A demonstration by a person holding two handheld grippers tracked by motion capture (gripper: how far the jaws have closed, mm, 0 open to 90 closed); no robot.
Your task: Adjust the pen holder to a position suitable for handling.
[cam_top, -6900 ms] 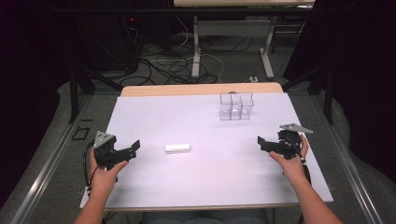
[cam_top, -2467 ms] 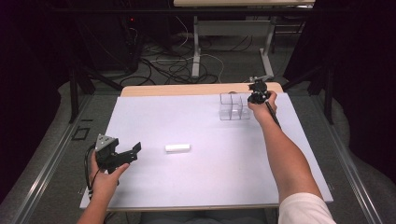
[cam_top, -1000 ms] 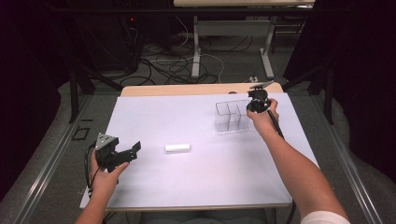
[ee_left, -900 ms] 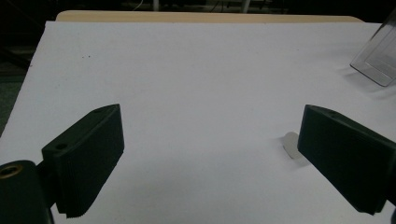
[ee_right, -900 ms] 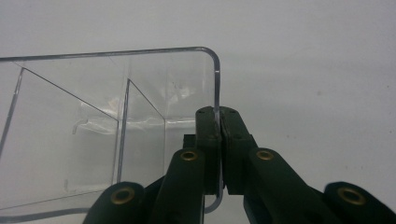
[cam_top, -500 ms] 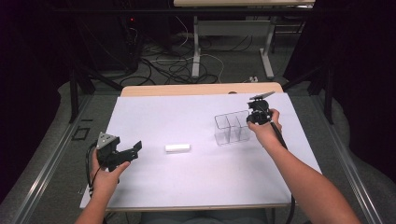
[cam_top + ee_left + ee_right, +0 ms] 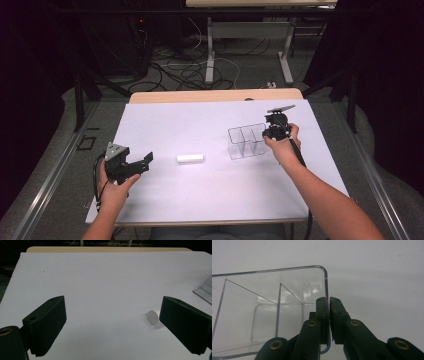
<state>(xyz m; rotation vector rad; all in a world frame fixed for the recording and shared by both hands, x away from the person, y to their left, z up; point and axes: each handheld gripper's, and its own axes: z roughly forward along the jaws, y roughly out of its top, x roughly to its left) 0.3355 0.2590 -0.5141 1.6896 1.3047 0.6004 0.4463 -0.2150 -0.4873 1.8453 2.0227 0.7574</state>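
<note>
The right tool (image 7: 272,131) is pinching the right wall of the clear box (image 7: 245,141), right of the middle of the table (image 7: 165,195). The left tool (image 7: 131,166) is hanging wide apart near the white stick (image 7: 190,158), which probably needs picking up next.

A wooden table (image 7: 215,95) carries a white sheet (image 7: 200,190) over most of its top. On the sheet, a small white cylinder (image 7: 190,158) lies left of a clear divided box (image 7: 242,145).
</note>
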